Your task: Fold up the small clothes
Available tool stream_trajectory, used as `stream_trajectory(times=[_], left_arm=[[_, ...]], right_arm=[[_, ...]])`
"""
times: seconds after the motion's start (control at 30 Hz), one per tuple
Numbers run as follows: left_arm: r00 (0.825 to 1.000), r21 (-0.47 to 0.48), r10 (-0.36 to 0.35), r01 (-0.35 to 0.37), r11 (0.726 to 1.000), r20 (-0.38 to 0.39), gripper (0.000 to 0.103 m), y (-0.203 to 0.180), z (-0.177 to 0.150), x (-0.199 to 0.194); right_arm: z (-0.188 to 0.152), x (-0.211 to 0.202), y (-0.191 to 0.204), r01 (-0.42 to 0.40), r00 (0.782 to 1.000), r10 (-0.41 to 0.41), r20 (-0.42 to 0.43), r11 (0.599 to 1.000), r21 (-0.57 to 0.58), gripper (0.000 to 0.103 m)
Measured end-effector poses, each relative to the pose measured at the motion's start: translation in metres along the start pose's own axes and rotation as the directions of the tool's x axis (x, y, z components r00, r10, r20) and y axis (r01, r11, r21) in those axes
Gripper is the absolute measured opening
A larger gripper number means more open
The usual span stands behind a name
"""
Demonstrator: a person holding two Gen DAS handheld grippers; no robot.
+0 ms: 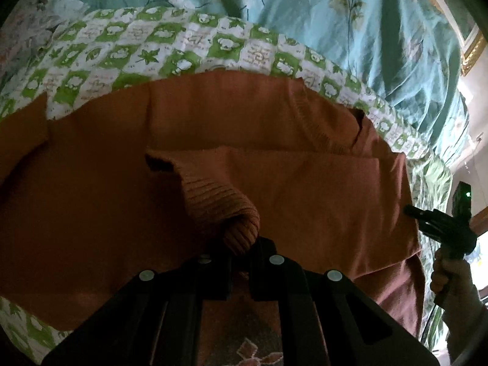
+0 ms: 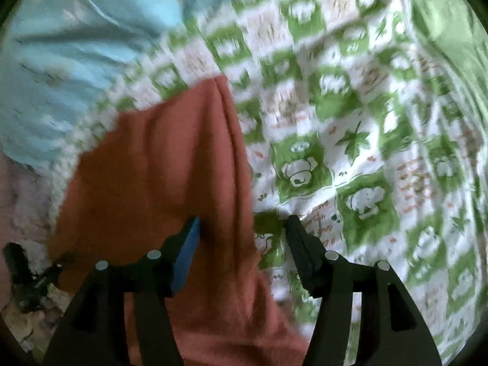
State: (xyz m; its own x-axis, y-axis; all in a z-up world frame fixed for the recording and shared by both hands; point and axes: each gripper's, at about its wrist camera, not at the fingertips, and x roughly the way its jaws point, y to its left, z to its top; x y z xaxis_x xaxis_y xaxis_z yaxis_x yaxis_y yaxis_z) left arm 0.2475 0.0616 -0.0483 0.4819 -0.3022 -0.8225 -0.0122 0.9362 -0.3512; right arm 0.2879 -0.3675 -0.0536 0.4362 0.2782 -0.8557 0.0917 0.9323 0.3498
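Note:
An orange-brown knit sweater point(image 1: 274, 140) lies spread on a green-and-white patterned sheet point(image 1: 170, 48). My left gripper point(image 1: 241, 251) is shut on the ribbed cuff point(image 1: 222, 204) of a sleeve folded over the sweater's body. In the left wrist view my right gripper point(image 1: 439, 222) is held in a hand at the sweater's right edge. In the right wrist view my right gripper point(image 2: 244, 222) is open and empty over the sweater's edge point(image 2: 170, 158), left finger above the knit, right finger above the sheet point(image 2: 366, 140). That view is motion-blurred.
A teal floral quilt point(image 1: 335, 9) lies bunched beyond the sheet, also showing in the right wrist view point(image 2: 61, 48). A gilt picture frame point(image 1: 469, 45) and bright window are at the far right. A dark object point(image 2: 24, 274) sits at lower left.

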Motion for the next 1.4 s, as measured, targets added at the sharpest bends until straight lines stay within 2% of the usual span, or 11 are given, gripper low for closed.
stream_trajectory(times=[0.03,0.13,0.27,0.33,0.47,0.63,0.83,1.0,1.17,1.23,1.4], left_arm=[[1.000,-0.004,-0.007,0.007,1.000,0.000,0.006,-0.002,0.000,0.000],[0.999,0.022,-0.031,0.031,0.999,0.010,0.006,-0.018,0.000,0.002],[1.000,0.036,0.025,-0.025,0.999,-0.004,0.006,-0.017,-0.004,0.013],[0.998,0.018,0.046,-0.045,0.999,-0.031,0.010,-0.006,-0.008,0.016],[0.999,0.002,0.019,-0.019,1.000,-0.033,0.027,0.010,-0.017,-0.003],[0.999,0.013,0.035,-0.035,0.999,-0.001,0.038,0.023,-0.028,-0.039],[0.990,0.026,0.125,-0.127,0.992,0.069,0.058,0.045,-0.027,-0.079],[0.961,-0.037,0.251,-0.249,0.968,0.113,0.070,0.082,-0.014,-0.096],[0.888,-0.041,0.440,-0.439,0.898,0.133,0.080,0.112,0.002,-0.090],[0.864,-0.012,0.489,-0.491,0.871,0.117,0.080,0.121,0.008,-0.077],[0.830,0.004,0.552,-0.554,0.833,0.075,0.078,0.140,0.019,-0.048]], right_arm=[[0.002,0.001,0.000,-0.013,1.000,0.013,-0.003,1.000,-0.010,0.007],[0.010,-0.013,0.000,-0.016,1.000,0.017,0.023,0.999,-0.033,0.009],[0.013,-0.010,-0.005,0.033,0.999,-0.032,0.019,0.998,-0.055,0.009],[0.010,-0.004,-0.005,0.055,0.998,-0.055,0.010,0.997,-0.049,0.010],[0.006,-0.022,-0.001,0.065,0.996,-0.066,0.053,0.998,0.012,0.024],[-0.018,-0.053,0.015,-0.032,0.995,0.031,0.097,0.999,0.006,0.032],[-0.061,-0.060,0.055,-0.113,0.992,0.115,0.045,0.992,-0.050,0.034],[-0.087,-0.054,0.074,-0.145,0.989,0.144,-0.014,0.988,-0.052,0.034],[-0.100,-0.051,0.088,-0.162,0.986,0.159,-0.040,0.985,-0.060,0.036],[-0.103,-0.054,0.087,-0.165,0.986,0.163,-0.042,0.985,-0.055,0.038],[-0.106,-0.061,0.086,-0.159,0.987,0.157,-0.043,0.986,-0.043,0.040]])
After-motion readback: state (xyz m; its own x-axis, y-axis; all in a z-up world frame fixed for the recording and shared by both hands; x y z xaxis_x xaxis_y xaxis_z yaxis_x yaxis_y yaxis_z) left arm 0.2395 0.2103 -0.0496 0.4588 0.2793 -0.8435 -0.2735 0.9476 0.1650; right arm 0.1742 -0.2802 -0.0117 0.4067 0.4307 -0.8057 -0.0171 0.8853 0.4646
